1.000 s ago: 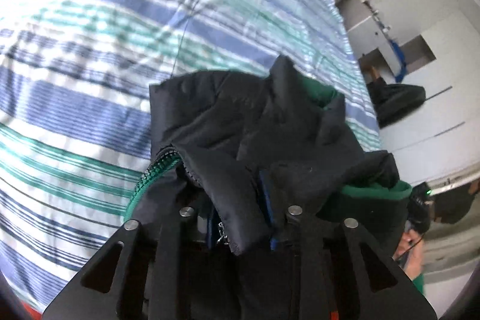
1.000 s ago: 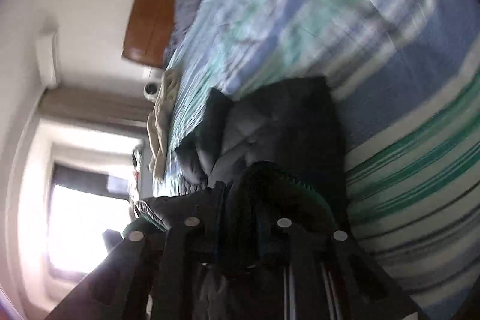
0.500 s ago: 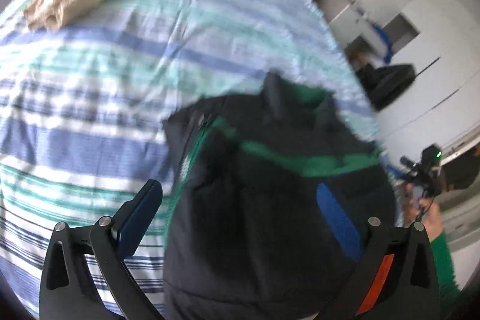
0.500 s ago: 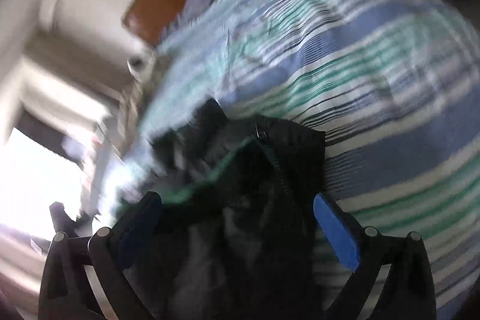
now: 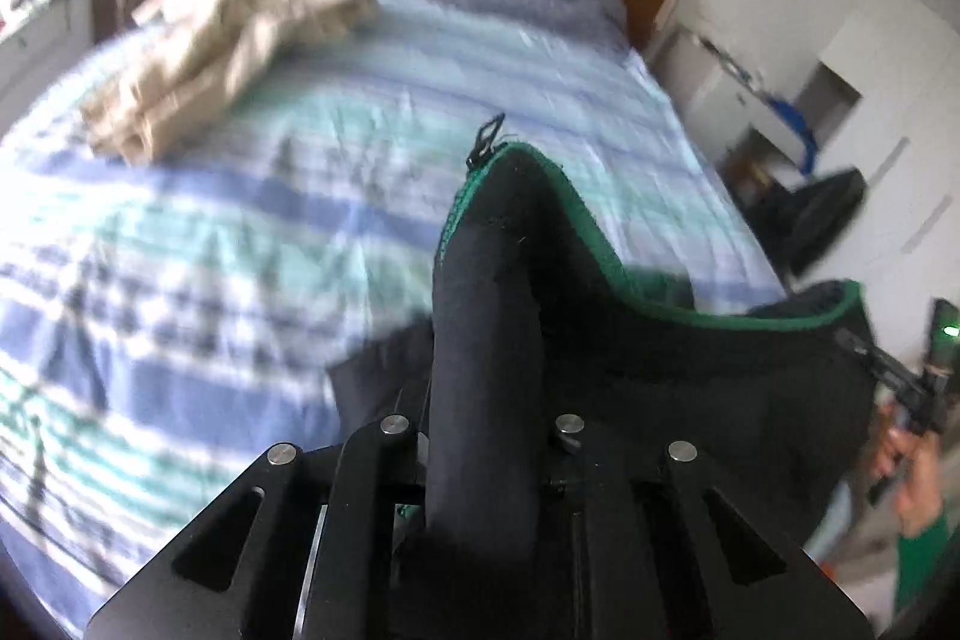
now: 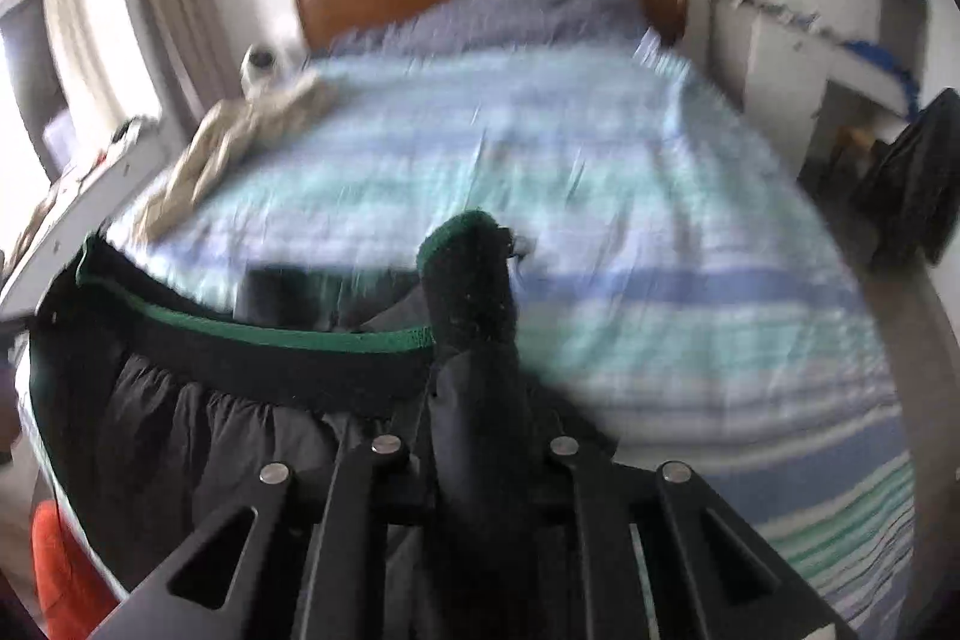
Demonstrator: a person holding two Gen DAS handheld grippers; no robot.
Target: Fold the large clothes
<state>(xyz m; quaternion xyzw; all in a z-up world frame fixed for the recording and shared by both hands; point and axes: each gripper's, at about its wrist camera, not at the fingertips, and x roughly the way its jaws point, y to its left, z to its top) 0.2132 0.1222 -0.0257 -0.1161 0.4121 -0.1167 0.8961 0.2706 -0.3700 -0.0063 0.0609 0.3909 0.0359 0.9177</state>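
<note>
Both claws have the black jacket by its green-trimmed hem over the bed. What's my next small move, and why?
Probably draw the two claws apart to pull the hem taut. The left claw and right claw, whose jaws have just been closing, each pinch a bunched end of the black jacket, and the green-trimmed hem sags between them above the striped bedspread. Taut fabric should lay down flatter.

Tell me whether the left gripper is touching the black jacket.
Touching. In the left wrist view the left gripper, whose jaws have just closed, pinches a fold of the black jacket, which rises out from between them.
</note>
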